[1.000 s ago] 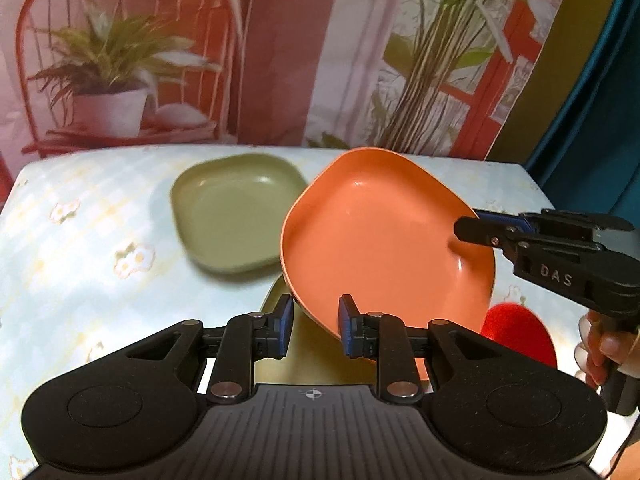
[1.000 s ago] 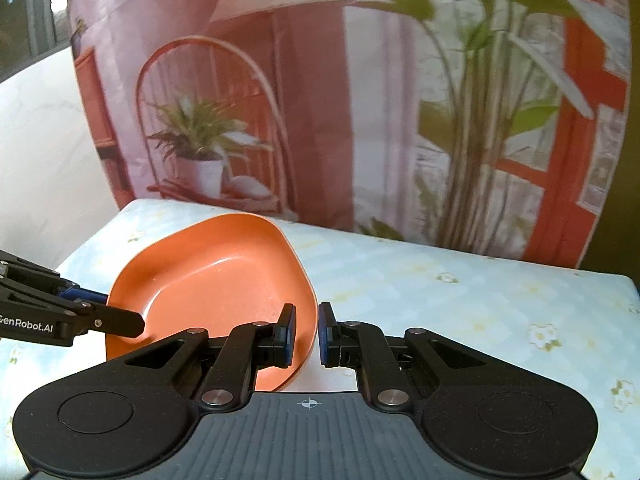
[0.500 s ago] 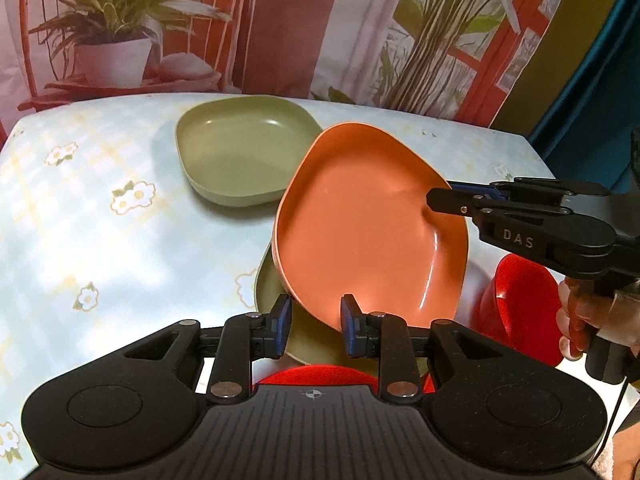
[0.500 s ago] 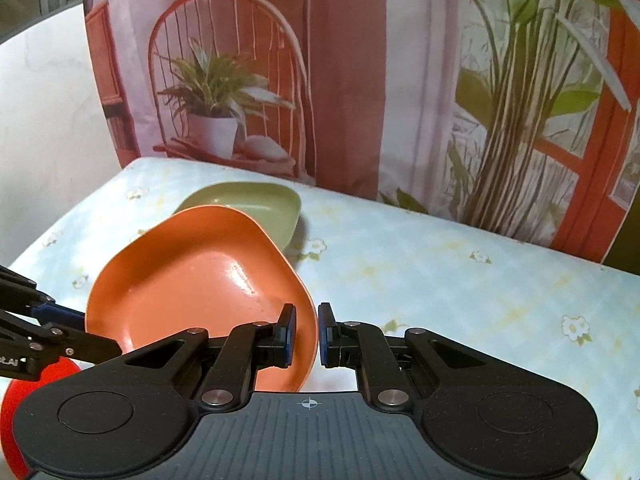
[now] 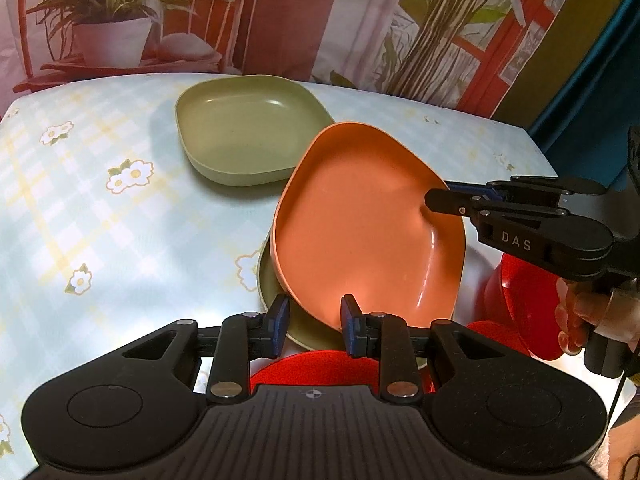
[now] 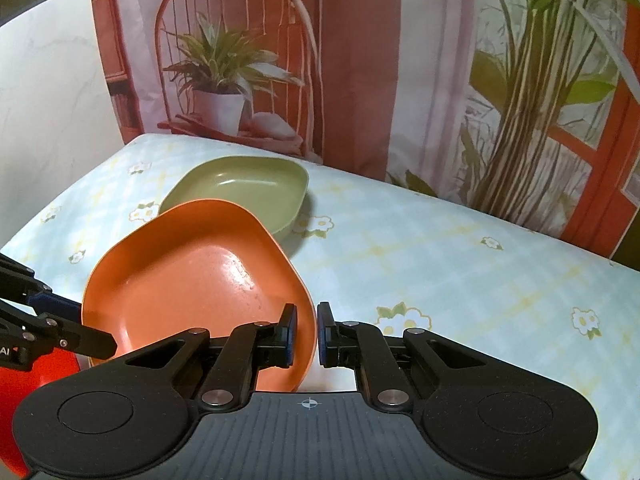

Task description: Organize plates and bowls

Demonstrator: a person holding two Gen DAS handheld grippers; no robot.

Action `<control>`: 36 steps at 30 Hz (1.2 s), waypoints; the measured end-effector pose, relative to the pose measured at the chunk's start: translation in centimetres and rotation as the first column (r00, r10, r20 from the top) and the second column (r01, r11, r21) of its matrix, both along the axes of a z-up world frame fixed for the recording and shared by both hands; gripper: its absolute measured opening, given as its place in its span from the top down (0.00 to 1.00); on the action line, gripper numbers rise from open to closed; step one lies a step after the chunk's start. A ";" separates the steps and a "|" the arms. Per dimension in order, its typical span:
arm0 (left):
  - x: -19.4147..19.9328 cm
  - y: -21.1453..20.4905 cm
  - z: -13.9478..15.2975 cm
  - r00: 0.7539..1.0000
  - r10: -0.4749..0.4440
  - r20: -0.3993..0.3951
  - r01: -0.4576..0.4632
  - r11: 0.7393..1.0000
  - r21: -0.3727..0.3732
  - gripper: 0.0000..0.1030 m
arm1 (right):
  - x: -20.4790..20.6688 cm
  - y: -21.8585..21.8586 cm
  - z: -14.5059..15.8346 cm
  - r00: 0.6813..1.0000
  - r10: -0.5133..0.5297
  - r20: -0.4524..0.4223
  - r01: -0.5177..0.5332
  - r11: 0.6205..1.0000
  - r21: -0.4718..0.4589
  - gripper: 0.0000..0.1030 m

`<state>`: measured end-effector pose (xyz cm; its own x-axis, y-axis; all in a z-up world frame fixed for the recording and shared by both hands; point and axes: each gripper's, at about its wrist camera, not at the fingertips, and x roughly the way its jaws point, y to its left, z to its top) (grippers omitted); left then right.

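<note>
Right tool [image 6: 304, 330]: narrowed to a slit on the near rim of the orange plate [image 6: 192, 280], pinching it at 6 o'clock of that view. Left tool [image 5: 314, 322]: half-wide, one finger on each side of the same plate's near corner. Cannot tell whether it actually bites or only brackets the rim.

Orange plate lifted and tilted between the two tools, off the tabletop [image 5: 100, 220], its far edge pointing toward 12 o'clock.

Directly beneath it, at 7 o'clock in the left view, the rim of a green plate [image 5: 268, 280] peeking out. Further out at 11 o'clock, a second green plate [image 5: 244, 140], flat on the tabletop and empty. A red bowl [image 5: 528, 300] at 3 o'clock, and another red piece [image 5: 312, 368] just under the left tool at 6 o'clock.

Count: one orange plate, two green plates, at least two red pieces, possibly a third hidden behind the right tool.

Judged progress: early to middle. Nothing stacked with certainty yet. Orange plate in transit and probably bound for the far green plate. Left to do: setting it down, then gathering the nearer green plate and the red bowls into their own piles.
</note>
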<state>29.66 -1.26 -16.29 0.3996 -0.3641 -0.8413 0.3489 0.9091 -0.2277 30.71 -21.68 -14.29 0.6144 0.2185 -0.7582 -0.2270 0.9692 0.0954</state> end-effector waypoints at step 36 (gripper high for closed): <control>2.1 2.4 1.2 0.988 0.136 0.072 -0.136 0.991 -0.004 0.70 | -0.2 -0.2 0.0 0.999 -0.005 -0.054 0.003 1.000 -0.027 0.82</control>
